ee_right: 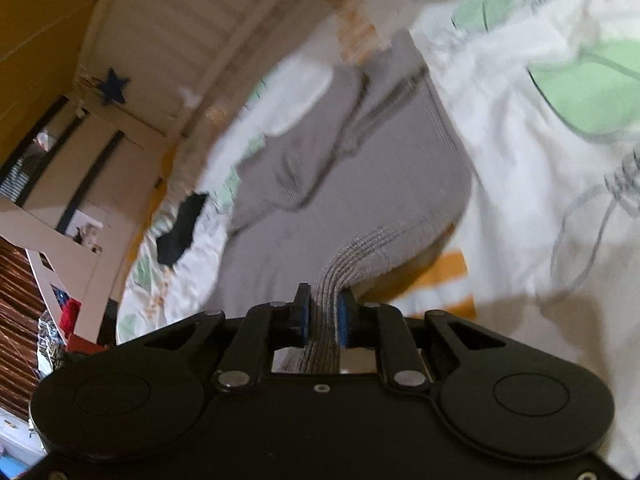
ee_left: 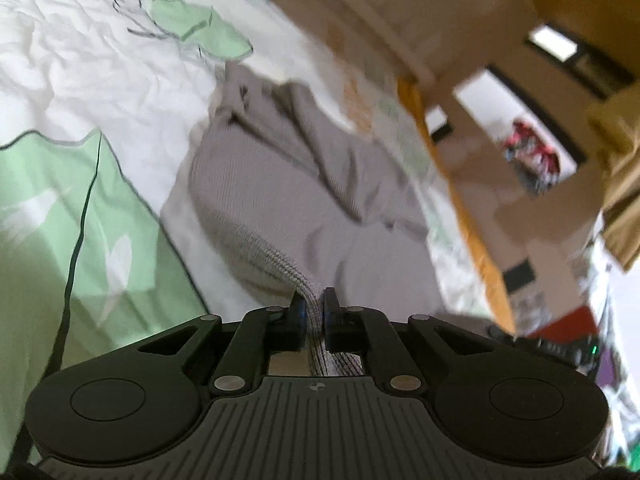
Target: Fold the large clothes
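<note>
A grey ribbed knit sweater (ee_left: 280, 184) lies spread on the bed, its sleeves crumpled across the body. My left gripper (ee_left: 314, 314) is shut on the sweater's ribbed hem (ee_left: 296, 276), which is pinched between the pads and lifted off the cover. In the right wrist view the same sweater (ee_right: 360, 184) stretches away from me. My right gripper (ee_right: 323, 314) is shut on another stretch of the ribbed hem (ee_right: 360, 248), a thick fold of it between the blue pads. Both views are blurred by motion.
The bed cover (ee_left: 100, 80) is white with green leaf prints (ee_right: 588, 92). A wooden bed frame edge (ee_left: 472, 220) runs along one side, with shelves (ee_left: 520, 148) beyond. A white slatted headboard (ee_right: 180, 20) stands at the far end. A small black item (ee_right: 180, 228) lies on the cover.
</note>
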The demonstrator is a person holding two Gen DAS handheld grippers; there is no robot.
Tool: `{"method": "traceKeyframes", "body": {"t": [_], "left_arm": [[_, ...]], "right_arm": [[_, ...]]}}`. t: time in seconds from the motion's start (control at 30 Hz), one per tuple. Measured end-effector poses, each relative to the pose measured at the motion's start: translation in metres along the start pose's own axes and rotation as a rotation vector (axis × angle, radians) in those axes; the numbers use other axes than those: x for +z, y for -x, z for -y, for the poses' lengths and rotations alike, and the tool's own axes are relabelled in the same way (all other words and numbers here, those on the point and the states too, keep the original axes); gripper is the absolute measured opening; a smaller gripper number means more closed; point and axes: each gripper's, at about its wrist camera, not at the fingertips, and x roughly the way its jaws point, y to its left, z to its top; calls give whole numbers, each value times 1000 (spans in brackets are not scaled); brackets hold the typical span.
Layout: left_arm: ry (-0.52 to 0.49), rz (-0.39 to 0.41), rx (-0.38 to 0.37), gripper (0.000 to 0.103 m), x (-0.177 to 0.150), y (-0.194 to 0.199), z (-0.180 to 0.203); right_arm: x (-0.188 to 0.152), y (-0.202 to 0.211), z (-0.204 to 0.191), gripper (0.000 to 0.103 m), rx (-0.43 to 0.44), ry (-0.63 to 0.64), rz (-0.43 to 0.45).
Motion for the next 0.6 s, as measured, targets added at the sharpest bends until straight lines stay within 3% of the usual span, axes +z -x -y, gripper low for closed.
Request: {"method": "traceKeyframes", "body": {"t": [0.27,0.6], "left_arm": [[51,164,-66,7,39,-2,-1],[59,297,-100,7,114,-42,1]], "right_arm": [[33,-6,-16,22,38,74,122],[111,-46,-20,22,51,111,224]]}}
